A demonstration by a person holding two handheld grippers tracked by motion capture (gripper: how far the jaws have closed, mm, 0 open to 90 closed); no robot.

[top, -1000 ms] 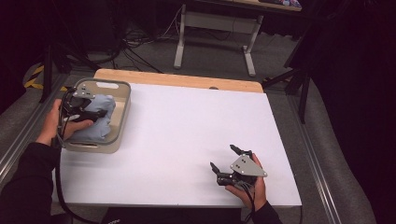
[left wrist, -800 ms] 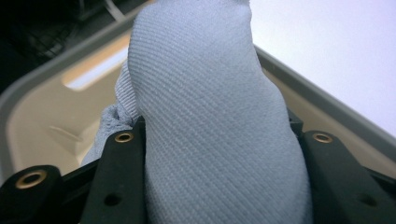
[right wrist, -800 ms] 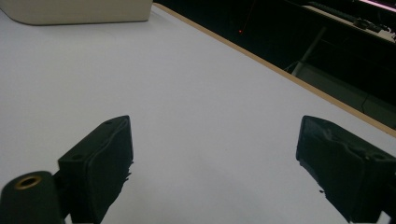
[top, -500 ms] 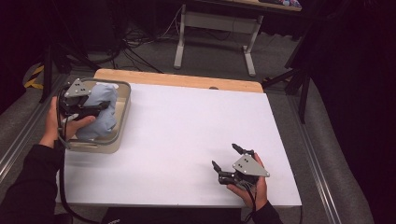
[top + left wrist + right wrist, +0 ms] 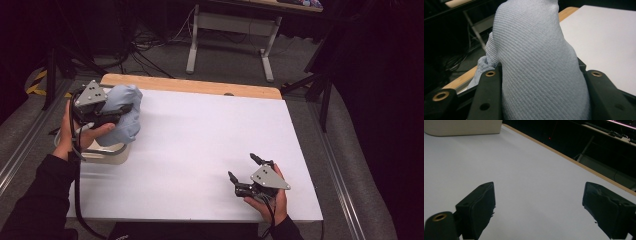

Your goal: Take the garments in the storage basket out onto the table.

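A pale blue cloth (image 5: 122,117) hangs bunched in my left gripper (image 5: 117,114), which is shut on it above the beige bin (image 5: 107,154) at the table's left edge. In the left gripper view the cloth (image 5: 536,65) bulges up between the two black jaws and hides what lies beyond. My right gripper (image 5: 243,167) rests low over the white table near the front right, held in a hand, open. Its two jaws (image 5: 537,207) stand wide apart with bare white table between them.
The white tabletop (image 5: 210,140) has a wooden strip (image 5: 190,86) along its far edge. The beige bin's wall (image 5: 461,127) shows at the top left of the right gripper view. A desk frame and cables stand on the floor beyond the table.
My left gripper has lifted the blue cloth up out of the bin and carried it toward the far side. The right gripper has stayed where it was.
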